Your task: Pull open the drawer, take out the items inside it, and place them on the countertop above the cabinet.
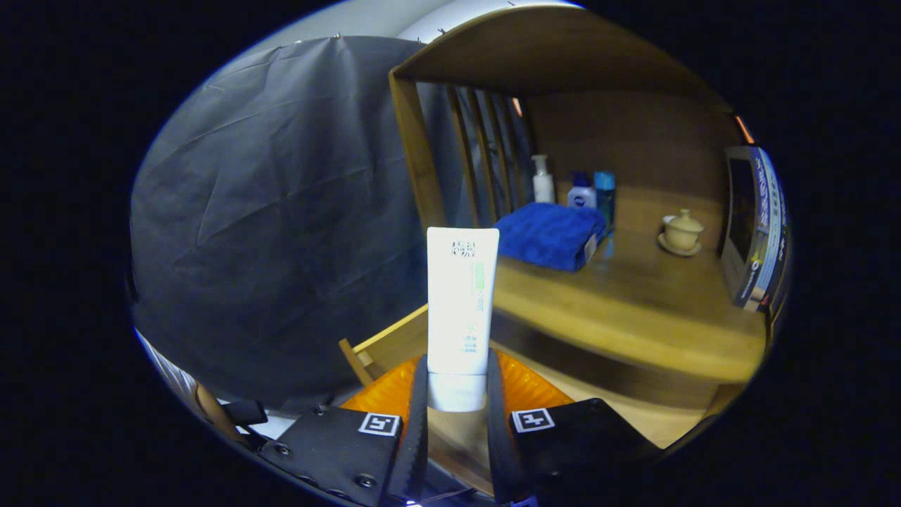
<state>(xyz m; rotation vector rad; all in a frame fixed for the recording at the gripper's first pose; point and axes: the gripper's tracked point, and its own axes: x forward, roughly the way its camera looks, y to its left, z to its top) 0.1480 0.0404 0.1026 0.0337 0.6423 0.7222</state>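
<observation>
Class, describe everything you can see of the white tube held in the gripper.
The white tube is a smooth, plastic-looking squeeze tube with a flat crimped end on top and a white cap at the bottom. Small print and a pale green patch mark its front. It stands upright, cap down, clamped between the two fingers of the gripper, which press on its cap end from both sides. Behind it are the open drawer and wooden countertop.
</observation>
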